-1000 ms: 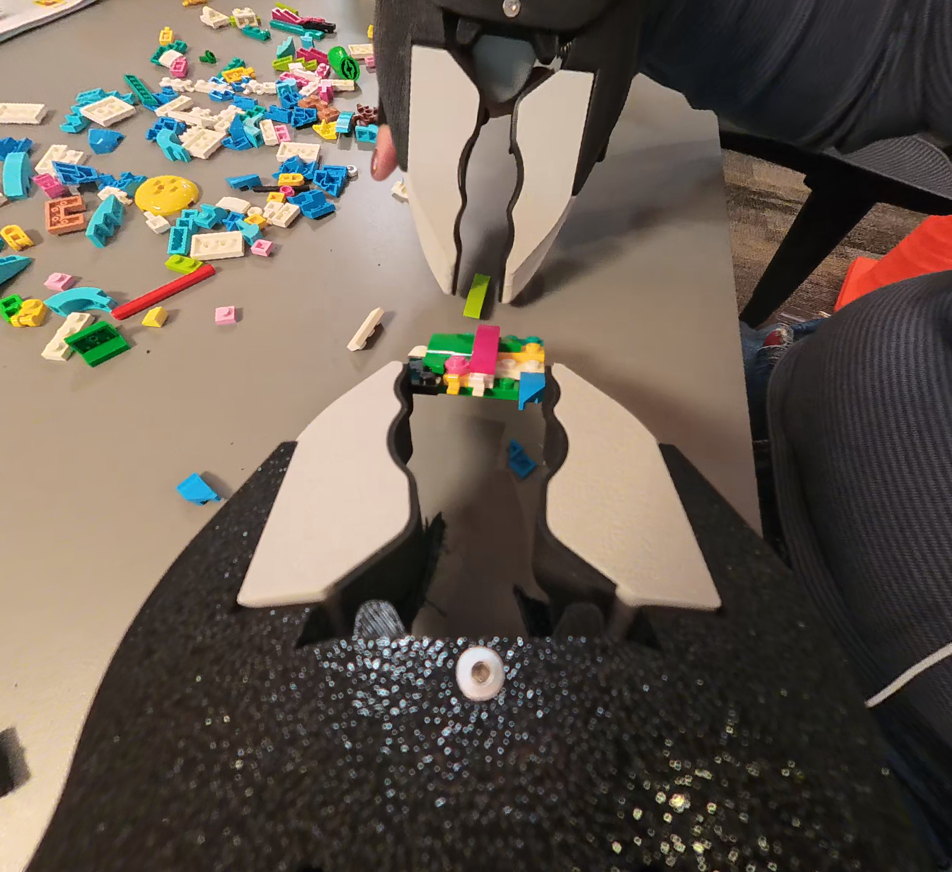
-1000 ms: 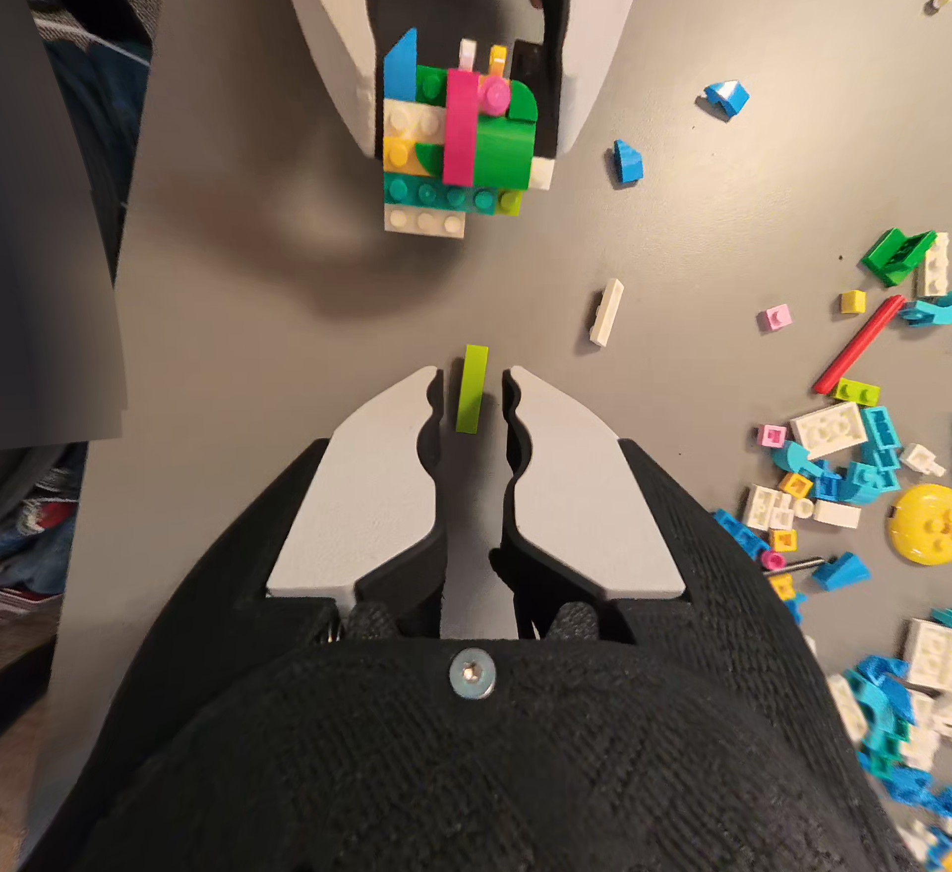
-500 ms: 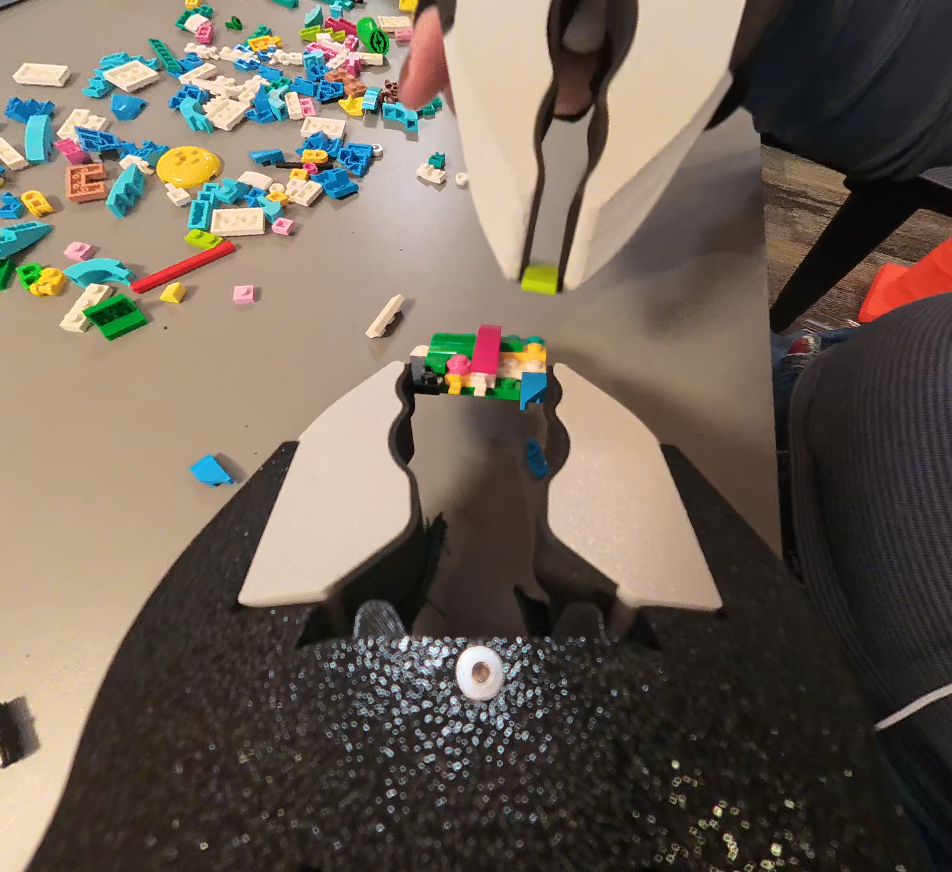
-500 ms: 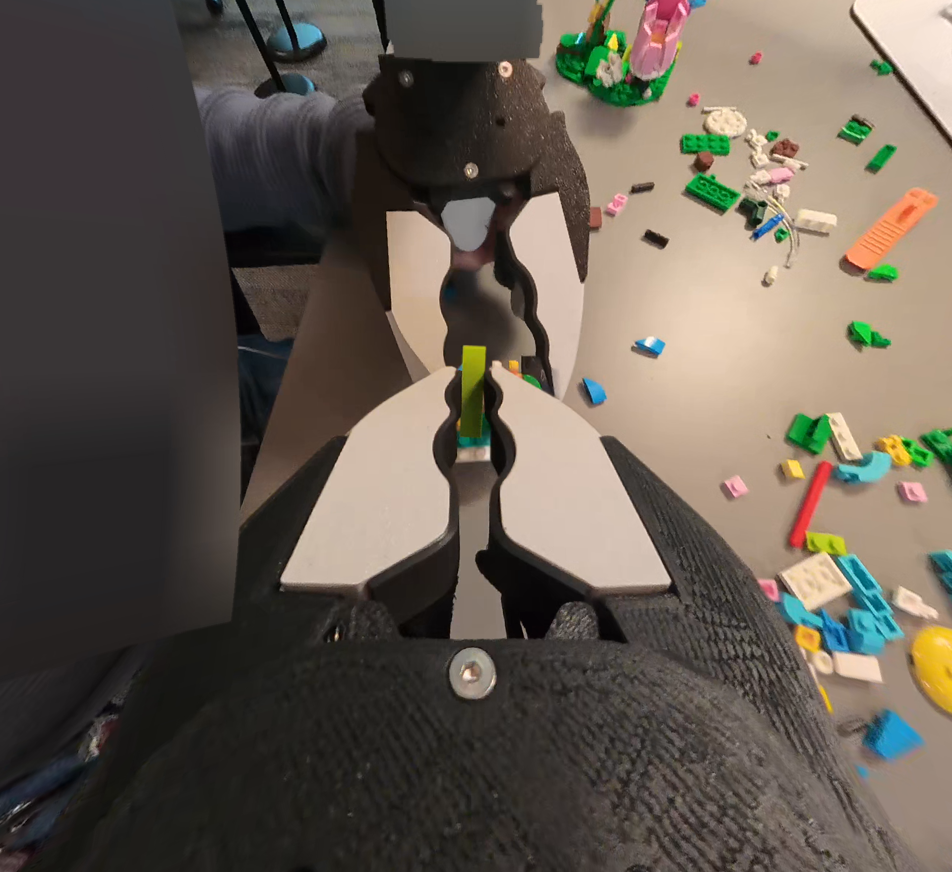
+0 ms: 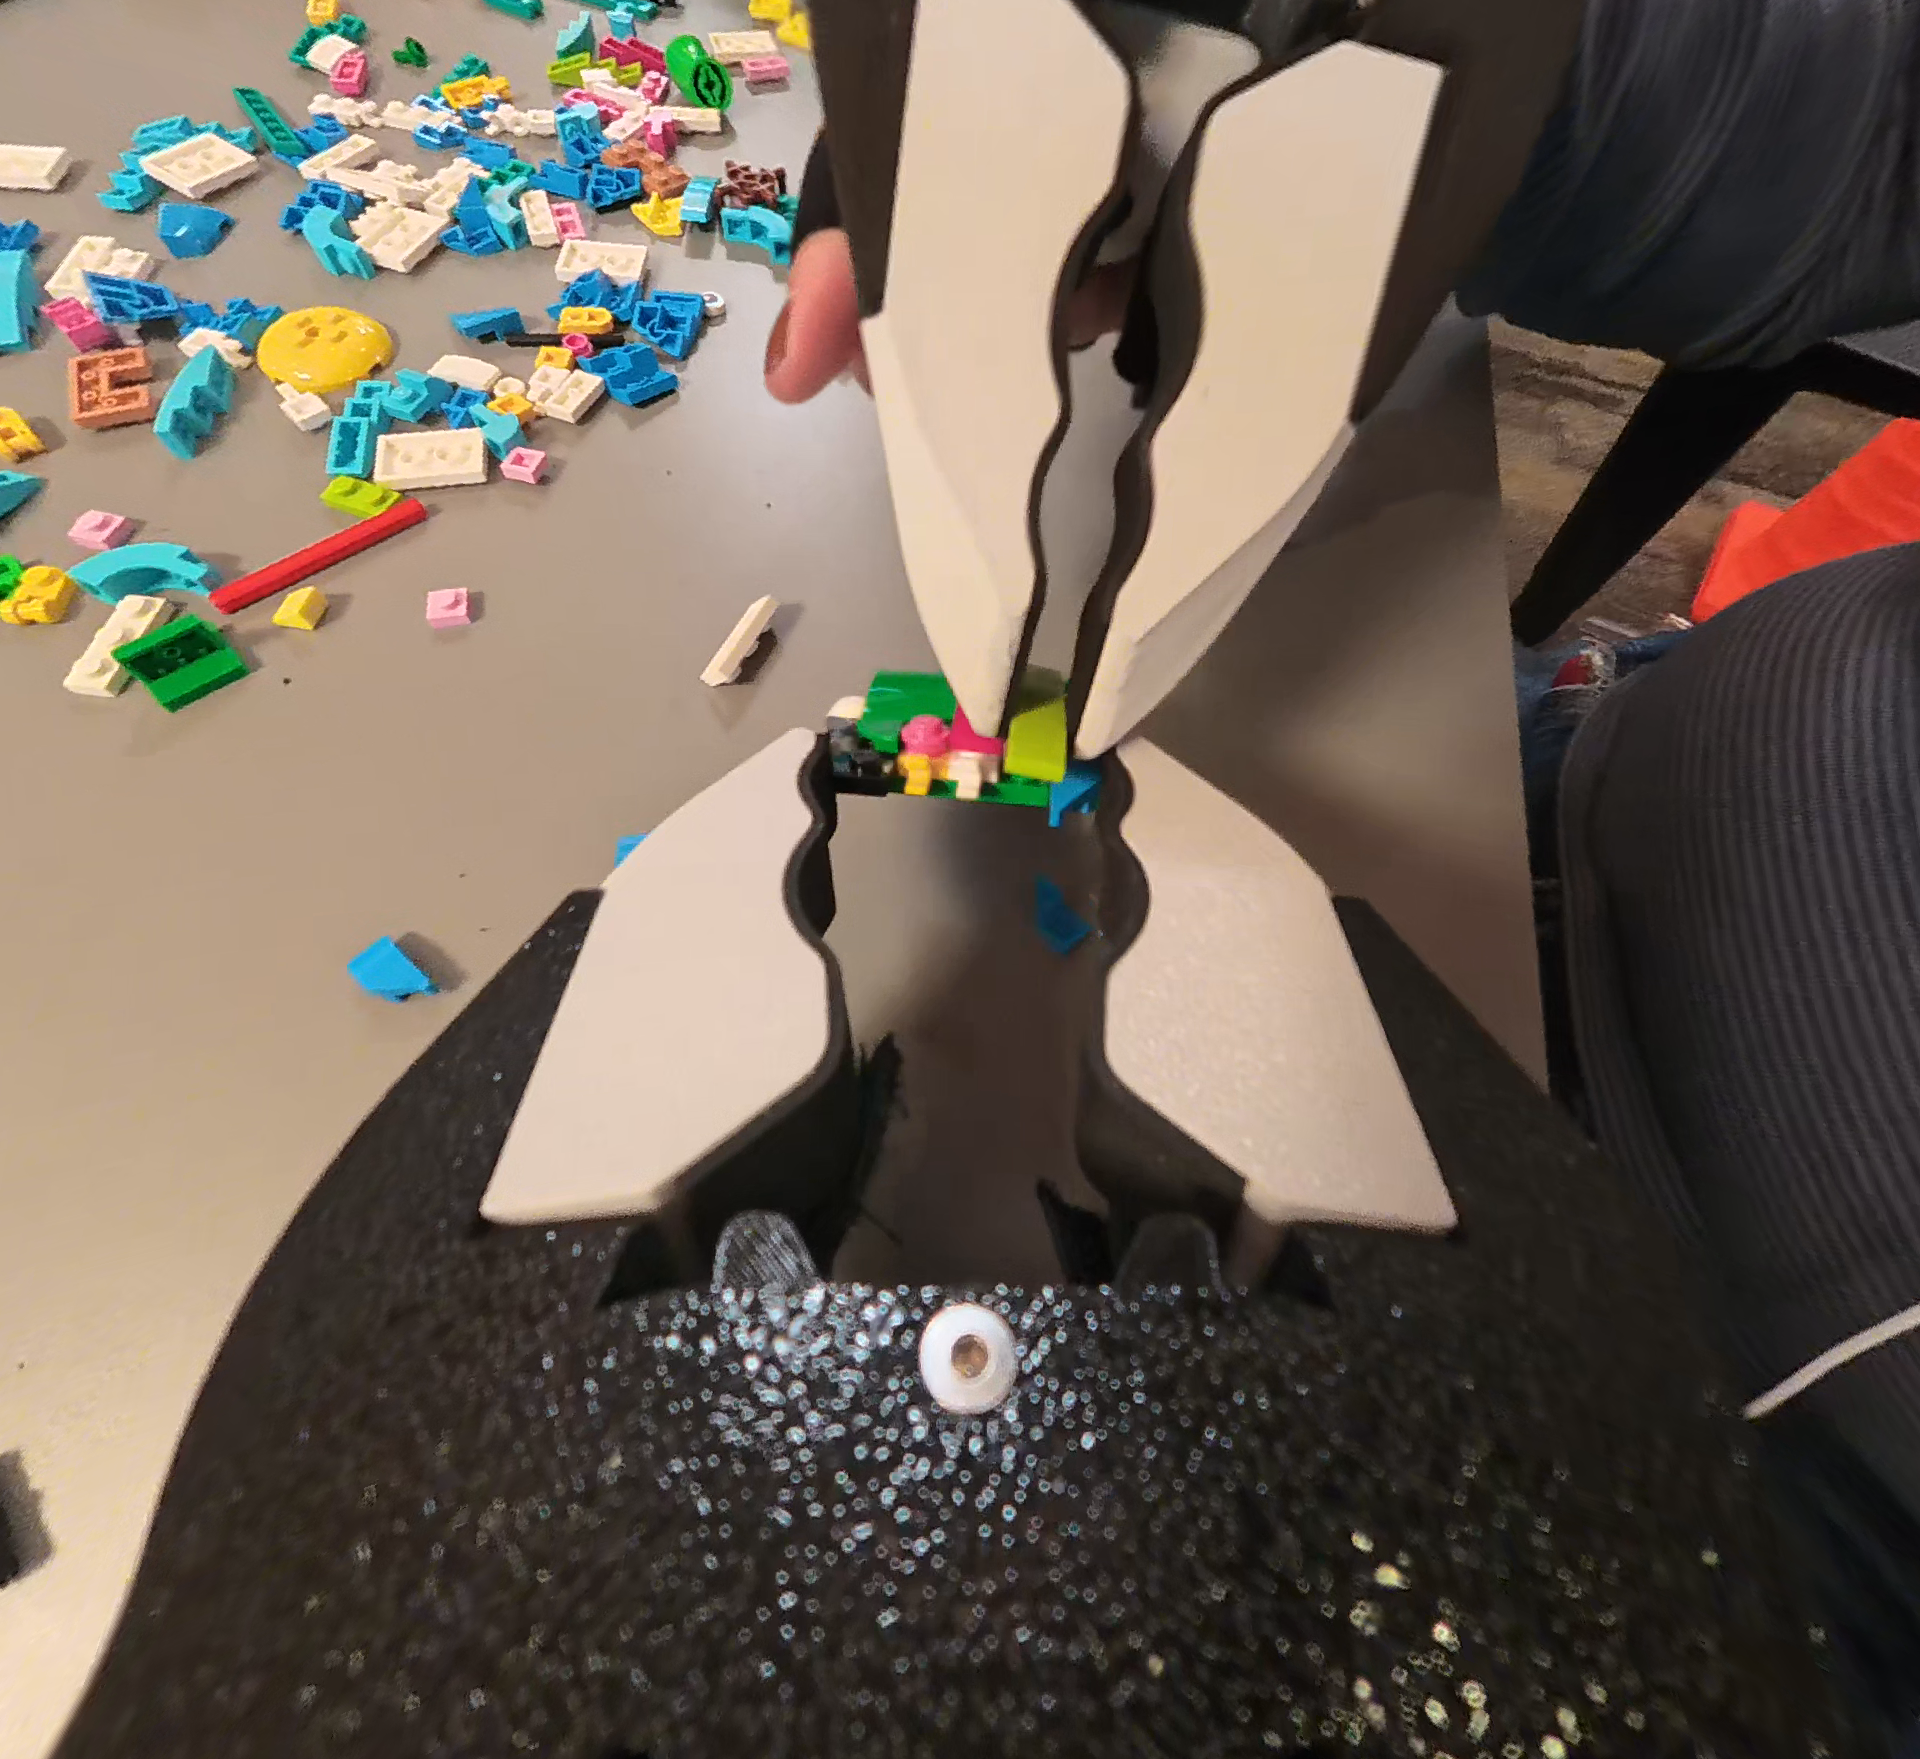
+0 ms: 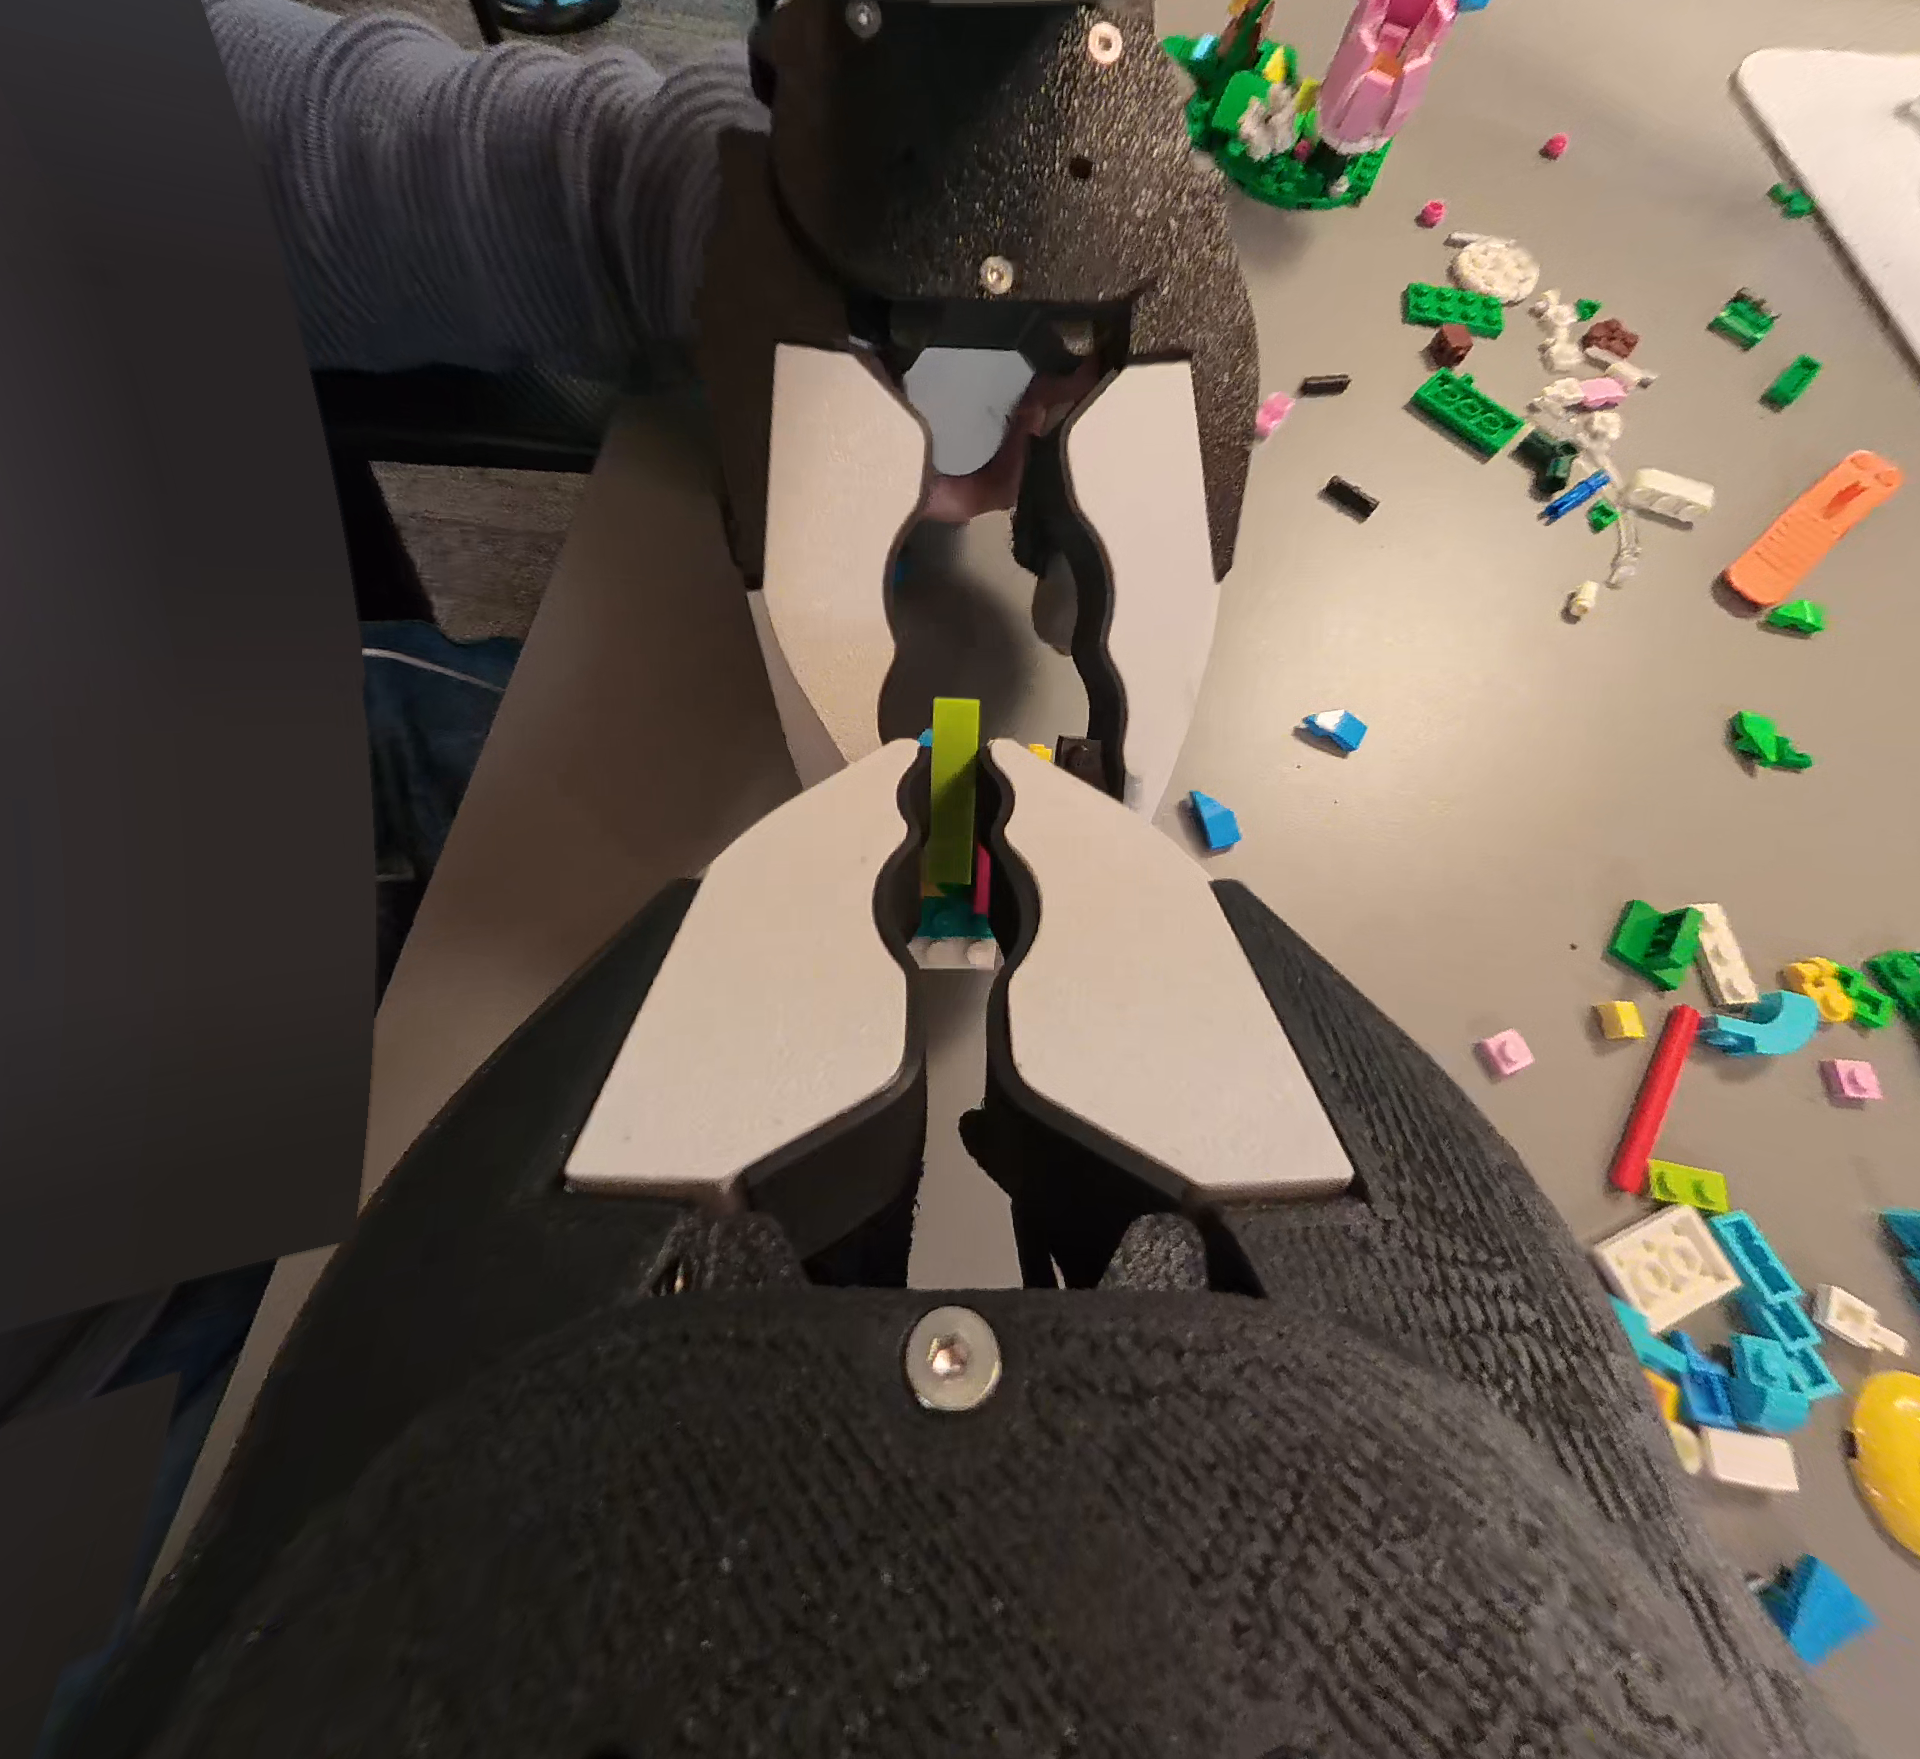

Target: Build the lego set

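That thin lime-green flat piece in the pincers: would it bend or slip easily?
The thin lime-green flat piece looks rigid, holding straight in the right gripper. Its glossy faces probably slip easily. The left gripper braces the small multicoloured brick model, which likely resists pressing.

A small multicoloured lego build (image 5: 961, 748) is sitting clamped between the tips of the left claw (image 5: 964, 779), its flat green top showing a magenta strip, a pink round stud, yellow and white bits, a blue slope at its right edge and a teal and white layer underneath. A lime green tile (image 6: 954, 800) is standing pinched on edge in the right claw (image 6: 956, 764), its lower end touching the top of the build beside the magenta strip. Loose bricks (image 5: 416, 255) are lying scattered over the grey tabletop (image 5: 520, 774).
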### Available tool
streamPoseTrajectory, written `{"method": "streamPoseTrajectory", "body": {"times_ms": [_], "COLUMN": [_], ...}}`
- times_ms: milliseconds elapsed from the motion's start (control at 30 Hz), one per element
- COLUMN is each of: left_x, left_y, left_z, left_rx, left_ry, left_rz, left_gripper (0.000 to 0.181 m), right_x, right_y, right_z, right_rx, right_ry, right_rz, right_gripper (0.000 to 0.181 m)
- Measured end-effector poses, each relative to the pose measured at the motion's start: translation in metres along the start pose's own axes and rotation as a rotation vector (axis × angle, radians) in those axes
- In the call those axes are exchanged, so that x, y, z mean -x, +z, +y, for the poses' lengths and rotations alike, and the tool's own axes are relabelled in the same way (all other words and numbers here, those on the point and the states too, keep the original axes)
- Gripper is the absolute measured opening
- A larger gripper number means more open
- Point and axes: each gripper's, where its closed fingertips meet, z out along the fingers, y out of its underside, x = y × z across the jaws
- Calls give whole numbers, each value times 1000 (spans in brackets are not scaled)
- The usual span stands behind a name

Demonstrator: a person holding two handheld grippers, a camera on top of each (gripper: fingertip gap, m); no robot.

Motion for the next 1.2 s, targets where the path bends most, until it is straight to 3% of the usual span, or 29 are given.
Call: {"method": "streamPoseTrajectory", "body": {"times_ms": [33,267,533,667,900,1200], "left_x": [-1,-4,-1,5,5,4], "left_y": [0,1,0,-3,-16,-20], "left_z": [0,1,0,-3,-19,-23], "left_rx": [3,10,5,-31,-184,-229], "left_ry": [7,22,2,-54,-184,-226], "left_rz": [2,20,7,-5,83,124], "left_gripper": [48,48,48,48,48,48], "right_x": [1,4,8,7,2,-5], "right_y": [0,-1,-10,-16,-10,-6], "right_z": [3,5,9,6,-4,-14], "right_rx": [15,24,3,-48,-51,-74], "right_ry": [8,14,-23,-176,-517,-574], "right_rz": [-14,-27,22,181,476,548], "right_gripper": [7,9,30,46,46,41]}}
